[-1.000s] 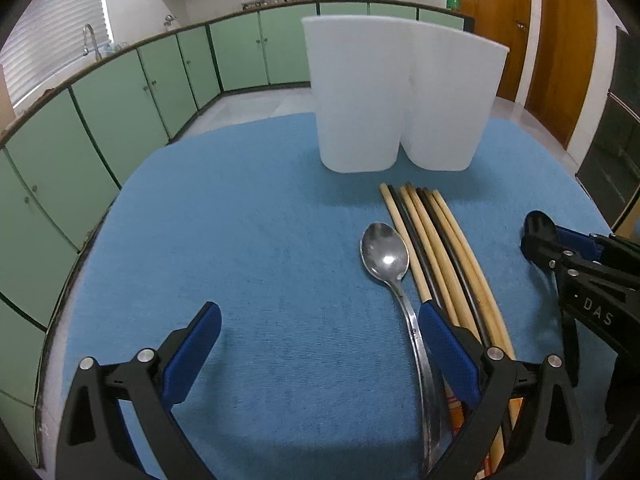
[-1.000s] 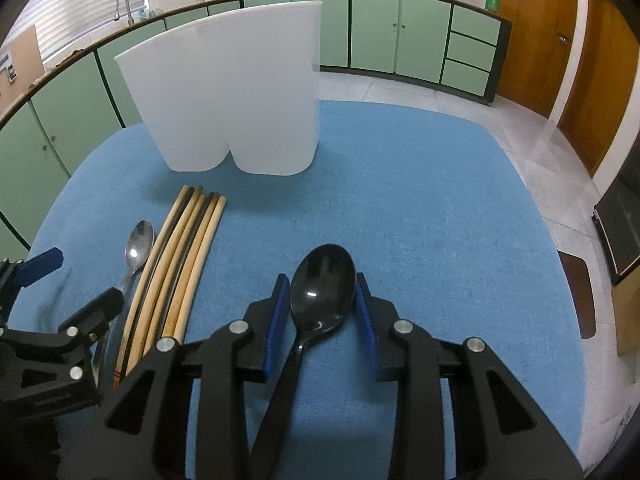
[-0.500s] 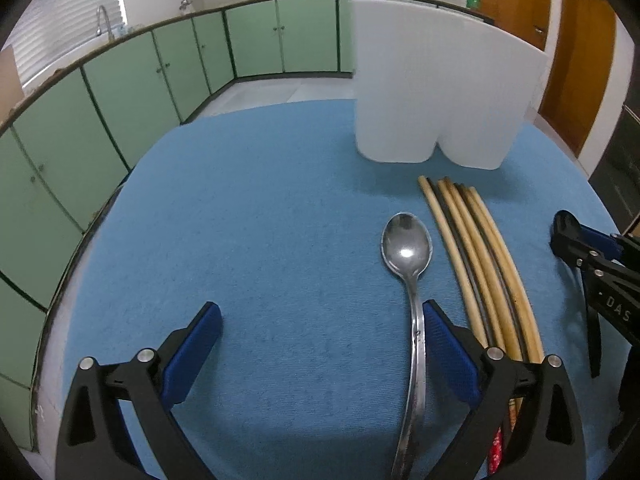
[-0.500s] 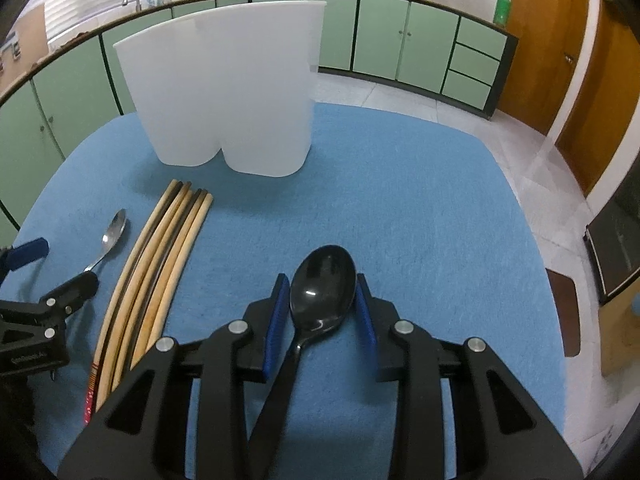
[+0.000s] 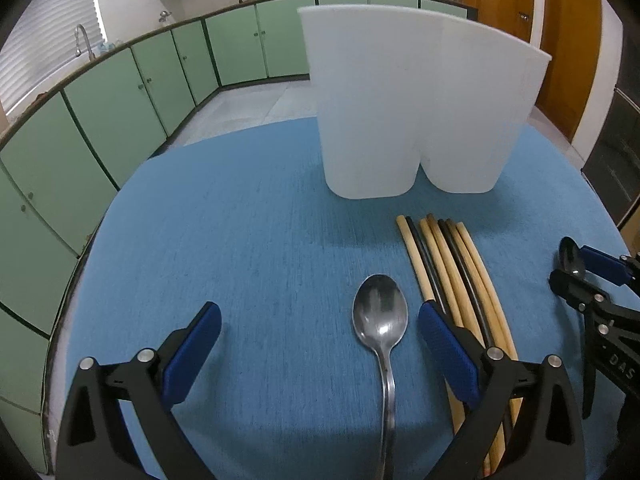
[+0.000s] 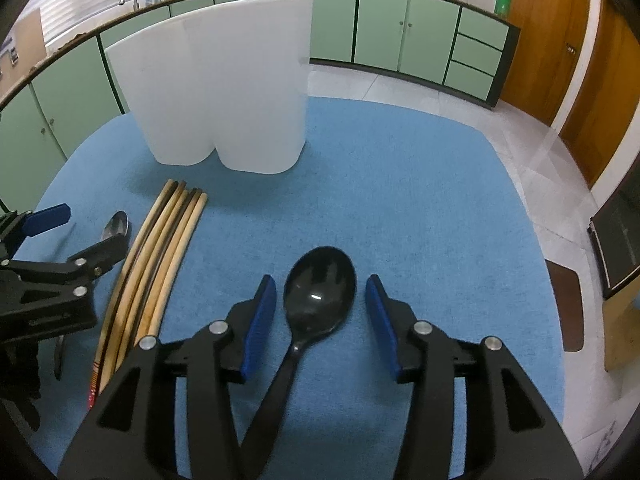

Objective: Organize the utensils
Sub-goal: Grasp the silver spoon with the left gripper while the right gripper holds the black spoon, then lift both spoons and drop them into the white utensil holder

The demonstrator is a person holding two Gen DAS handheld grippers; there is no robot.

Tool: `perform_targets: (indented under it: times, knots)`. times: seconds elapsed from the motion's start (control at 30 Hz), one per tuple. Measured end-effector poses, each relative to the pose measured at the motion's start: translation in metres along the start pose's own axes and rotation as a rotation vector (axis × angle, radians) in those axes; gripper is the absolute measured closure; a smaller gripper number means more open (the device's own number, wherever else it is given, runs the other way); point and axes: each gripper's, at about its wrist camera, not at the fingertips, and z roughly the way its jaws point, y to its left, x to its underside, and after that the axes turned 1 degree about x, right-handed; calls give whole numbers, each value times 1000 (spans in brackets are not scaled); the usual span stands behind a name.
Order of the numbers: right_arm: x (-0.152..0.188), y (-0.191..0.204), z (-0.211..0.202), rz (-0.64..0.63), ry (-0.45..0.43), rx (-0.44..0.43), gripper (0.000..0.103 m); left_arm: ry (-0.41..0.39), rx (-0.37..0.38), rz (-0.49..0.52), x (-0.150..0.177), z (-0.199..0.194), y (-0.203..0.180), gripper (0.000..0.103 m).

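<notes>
Right gripper (image 6: 321,312) jaws opening, blue pads clear of the black spoon (image 6: 316,300) on both sides, spoon lying between them on the blue mat (image 6: 420,200), not pinched. Black spoon long axis runs roughly along the gripper's line: bowl up and away toward the holder, face up, handle coming back down under the gripper body, slightly slanted to lower left in the right wrist view. Left gripper (image 5: 320,336) jaws spread wide, nothing gripped; metal spoon (image 5: 380,324) lies between the pads, closer to the right-hand pad, flat on the mat. Metal spoon bowl points away toward the holder, face up, handle running straight back toward the camera. Just right of it in the left wrist view, the bundle of chopsticks (image 5: 452,272): tan and black sticks side by side, touching, long axis parallel to the metal spoon, far ends aimed at the holder, near ends passing under the left gripper's right-hand finger. White two-lobed utensil holder (image 5: 416,112) upright at far side of mat, near the chopstick tips but apart from them; inside not visible. Black spoon well apart from chopsticks, on their other side. Green cabinets (image 6: 404,32) and a wooden door (image 6: 548,40) behind.
</notes>
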Motion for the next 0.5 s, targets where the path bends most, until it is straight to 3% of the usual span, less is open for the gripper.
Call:
perform_targets:
  times: [0.17,0.23,0.33,0.47,0.5]
  knots:
    - [-8,-4,3,-4,12,-8,59,13,29,-26,-5,9,7,7]
    - [-9,-4,3,-7,17,-12,69,10,56,-45,-5,10,12,13]
    - [-11,-8,2,4,23,-17,69,-9,79,-37,-5,8,13,33]
    - [-8,-9,-3,20,-10,-37,69,-30,137,-42,-8,5,17,72]
    - [-8,-10,-6,23,-23,-43,69,-32,153,-46,-8,4,17,75]
